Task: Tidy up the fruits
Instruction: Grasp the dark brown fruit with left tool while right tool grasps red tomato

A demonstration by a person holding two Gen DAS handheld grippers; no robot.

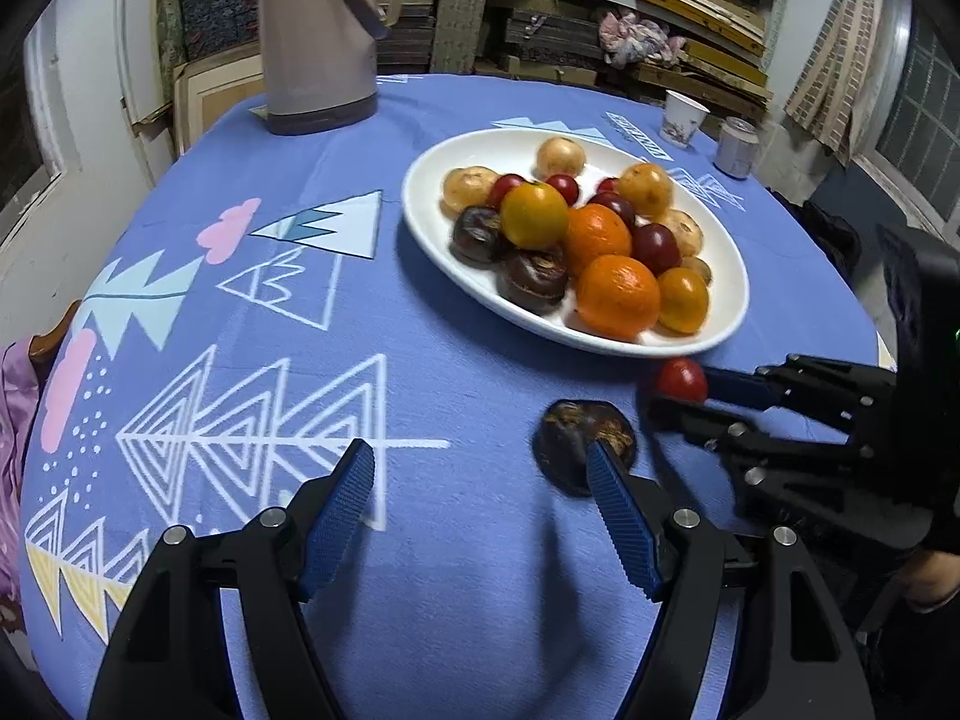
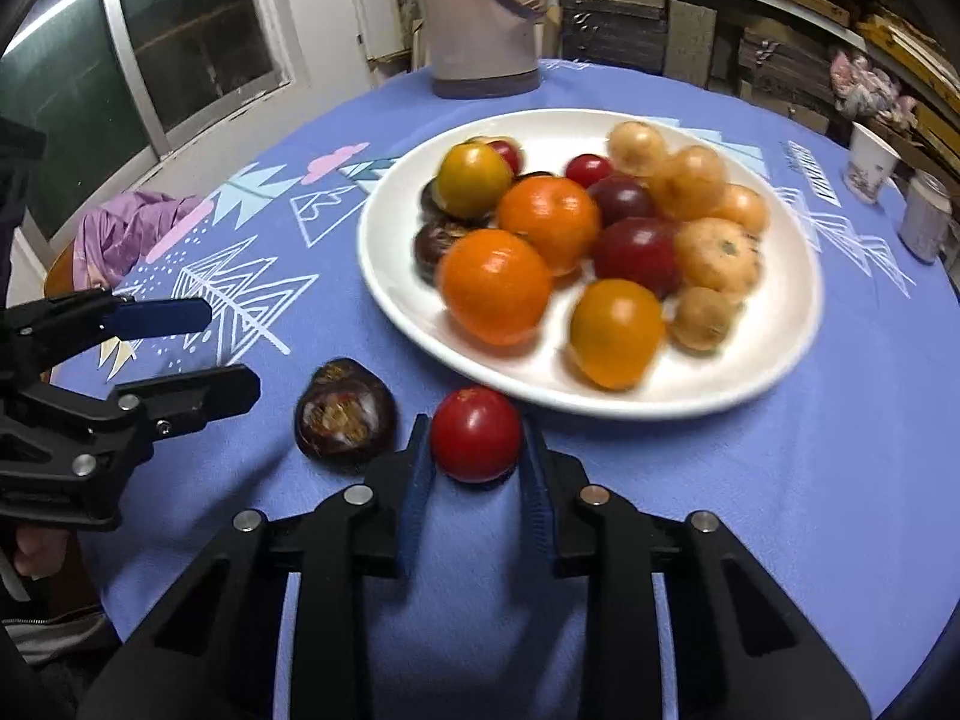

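A white plate (image 1: 432,222) (image 2: 774,360) on the blue tablecloth holds several fruits: oranges, yellow and red tomatoes, dark mangosteens, tan round fruits. A dark mangosteen (image 1: 570,441) (image 2: 345,408) lies on the cloth in front of the plate. My left gripper (image 1: 480,468) (image 2: 231,348) is open and empty, its right fingertip just in front of the mangosteen. My right gripper (image 2: 477,438) (image 1: 675,390) is shut on a red tomato (image 2: 476,433) (image 1: 681,379) beside the plate's near rim.
A tall grey thermos jug (image 1: 318,36) (image 2: 480,18) stands at the table's far side. A paper cup (image 1: 684,119) (image 2: 870,162) and a small can (image 1: 737,145) (image 2: 927,216) stand at the far right. A purple cloth (image 2: 132,228) hangs on a chair at left.
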